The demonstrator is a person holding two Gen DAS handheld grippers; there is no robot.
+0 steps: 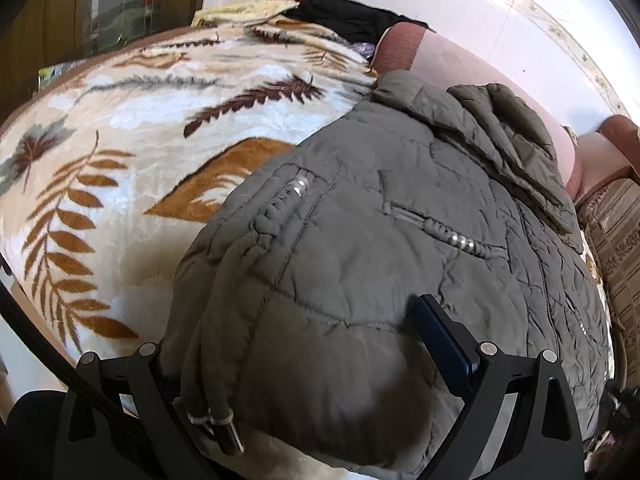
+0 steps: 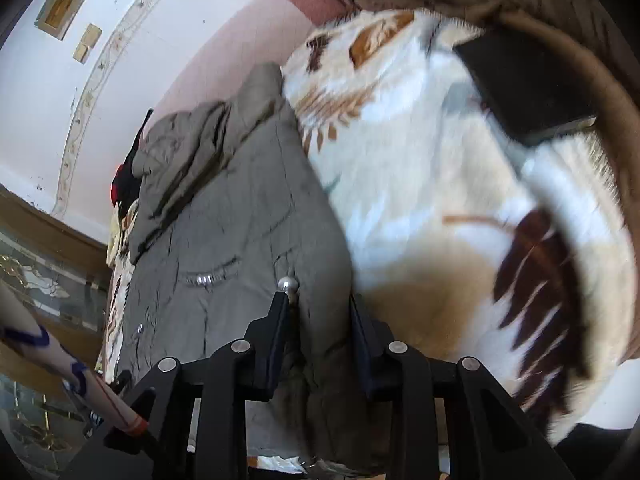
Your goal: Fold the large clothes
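A grey quilted jacket [image 1: 400,208] lies spread on a bed covered by a cream blanket with brown leaves [image 1: 140,128]. Its hem bulges between the wide jaws of my left gripper [image 1: 308,312]. The right finger's blue pad [image 1: 444,340] shows bare beside the cloth; the left finger is buried under the hem and its drawstring [image 1: 212,416]. In the right wrist view the jacket [image 2: 224,232] stretches away, and my right gripper [image 2: 318,312] is shut on a fold of its near side edge, which fills the gap between the fingers.
Dark and red clothes [image 1: 352,16] are piled at the far end, by a pink padded headboard [image 1: 460,64]. A striped cushion [image 1: 616,240] lies at the right. A flat black object [image 2: 528,88] rests on the blanket. A person's patterned sleeve [image 2: 60,364] is at lower left.
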